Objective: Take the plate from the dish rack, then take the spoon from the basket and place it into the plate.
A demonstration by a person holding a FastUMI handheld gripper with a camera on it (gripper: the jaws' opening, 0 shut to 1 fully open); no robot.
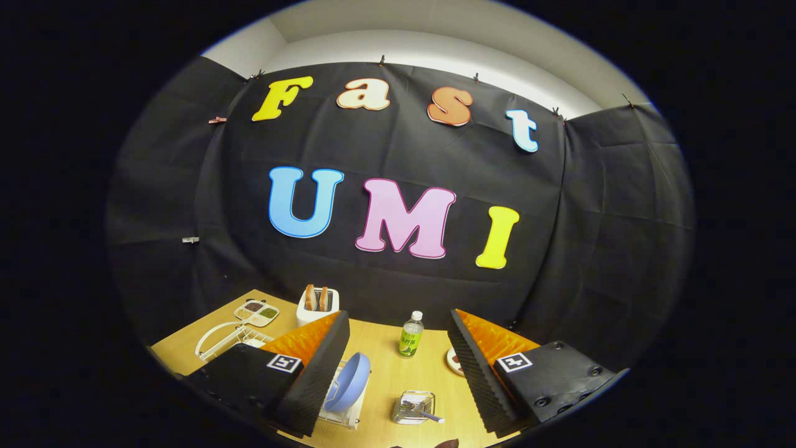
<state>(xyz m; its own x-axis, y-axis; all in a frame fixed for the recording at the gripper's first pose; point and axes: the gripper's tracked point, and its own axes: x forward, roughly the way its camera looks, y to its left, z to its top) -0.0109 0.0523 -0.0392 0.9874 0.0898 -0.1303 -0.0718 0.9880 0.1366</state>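
Observation:
A light blue plate [349, 381] stands on edge in a white wire dish rack [341, 415], just beside my left finger. To its right, a small clear mesh basket [413, 407] sits on the wooden table and holds a spoon [428, 413] whose handle sticks out to the right. My gripper [398, 379] hovers above the table, open wide, with nothing between its fingers. The plate and basket lie below and between the fingers.
A green-labelled bottle [410, 336] stands further back, in the middle of the table. A white toaster [318, 304] with toast, a divided snack tray [256, 312] and a white wire rack [227, 339] are at the back left. A small dish [454, 361] peeks out by my right finger.

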